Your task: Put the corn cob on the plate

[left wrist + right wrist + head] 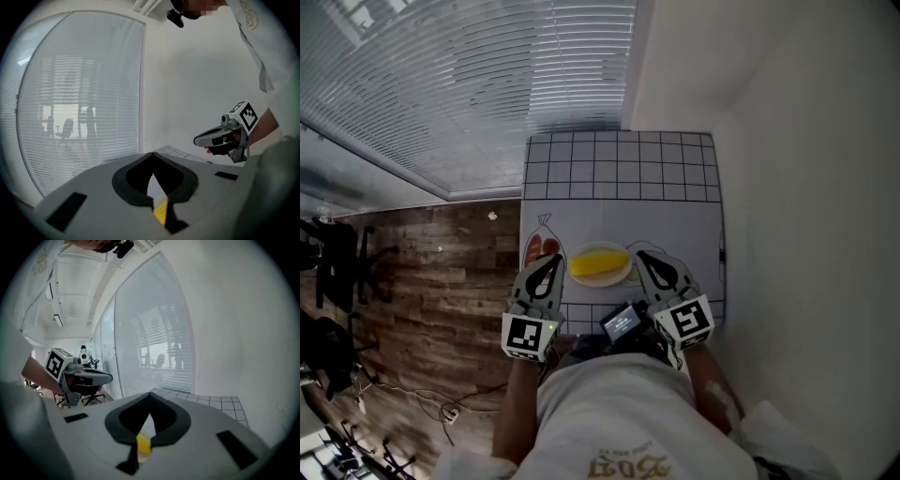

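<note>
Lying on the plate [619, 278], the corn cob [599, 262] has a bag [536, 246] alongside.

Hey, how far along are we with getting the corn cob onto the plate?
Done: the corn cob lies on the plate. In hand: nothing. The left gripper and right gripper sit on either side of the plate, jaws together and empty. Left: nothing visible for this job, so it looks finished.

Dark, grainy wood-plank floor [441, 281]; matt white table [619, 211]; smooth, slightly glossy yellow corn cob [600, 262]
</note>
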`<state>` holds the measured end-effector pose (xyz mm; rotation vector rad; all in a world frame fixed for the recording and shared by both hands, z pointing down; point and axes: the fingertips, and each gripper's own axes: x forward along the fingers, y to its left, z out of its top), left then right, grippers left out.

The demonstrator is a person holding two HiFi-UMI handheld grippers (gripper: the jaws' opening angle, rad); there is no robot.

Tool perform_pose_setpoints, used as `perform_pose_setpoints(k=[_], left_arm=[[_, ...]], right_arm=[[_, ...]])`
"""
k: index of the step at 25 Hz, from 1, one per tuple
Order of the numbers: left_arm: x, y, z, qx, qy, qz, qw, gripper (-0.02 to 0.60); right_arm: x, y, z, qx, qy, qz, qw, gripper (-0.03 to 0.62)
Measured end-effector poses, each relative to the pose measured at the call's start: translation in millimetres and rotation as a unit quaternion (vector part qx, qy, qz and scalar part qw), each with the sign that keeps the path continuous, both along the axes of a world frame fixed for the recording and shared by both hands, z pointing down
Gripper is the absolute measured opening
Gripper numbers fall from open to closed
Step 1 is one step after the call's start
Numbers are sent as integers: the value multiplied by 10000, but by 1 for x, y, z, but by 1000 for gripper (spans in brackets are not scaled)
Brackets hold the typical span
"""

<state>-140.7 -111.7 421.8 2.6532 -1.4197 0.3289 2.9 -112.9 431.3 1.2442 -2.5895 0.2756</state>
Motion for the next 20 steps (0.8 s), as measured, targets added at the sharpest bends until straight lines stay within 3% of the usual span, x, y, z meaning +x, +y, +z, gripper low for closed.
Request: perform_pose_setpoints(k=[7, 20], left_arm=[[-1, -1, -1, -101, 34, -125, 9999, 8], [7, 3, 1, 40, -324, -2, 9995, 8]], right_arm=[[1, 0, -2, 61, -18, 24, 10000, 6], [4, 5, -1, 68, 51, 38, 10000, 6]])
